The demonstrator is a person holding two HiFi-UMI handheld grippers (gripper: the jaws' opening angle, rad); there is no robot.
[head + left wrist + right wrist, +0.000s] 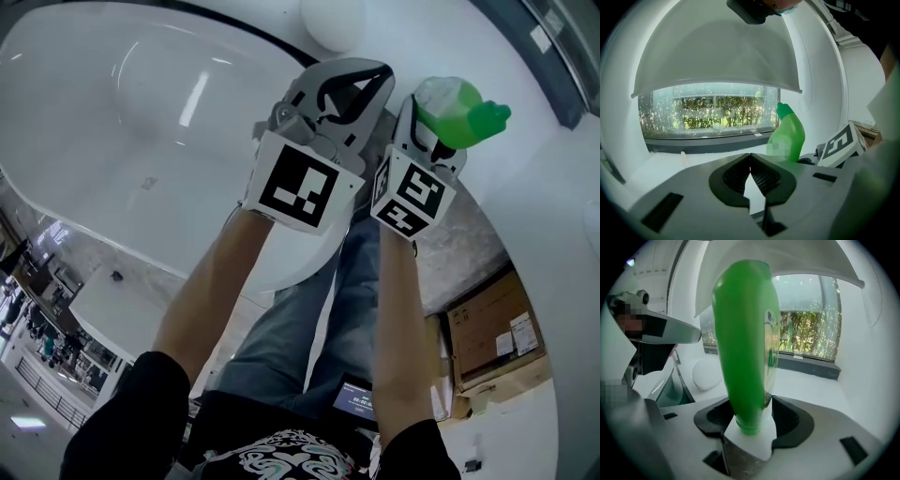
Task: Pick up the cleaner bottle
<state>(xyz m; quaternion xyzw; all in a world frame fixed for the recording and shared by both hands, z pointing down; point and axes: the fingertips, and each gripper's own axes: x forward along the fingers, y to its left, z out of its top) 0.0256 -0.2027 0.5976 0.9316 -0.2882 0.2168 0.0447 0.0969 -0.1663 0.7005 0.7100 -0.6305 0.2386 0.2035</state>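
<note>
R hand-held gripper (749, 417) has its jaws spread wide w/ the cleaner bottle (745, 329) standing between the pads, low on its body. I read that as approach done, grip not yet made. Next I need to close squarely on the body w/o tipping it, then lift straight up. L hand-held gripper (750, 159) sits just beside, jaws together on nothing. The bottle's upright on the white tub ledge (811, 380), approx. between its tub-side and window-side edges: green see-through plastic, bent neck w/ green cap, side label, prob. a bit slick.
</note>
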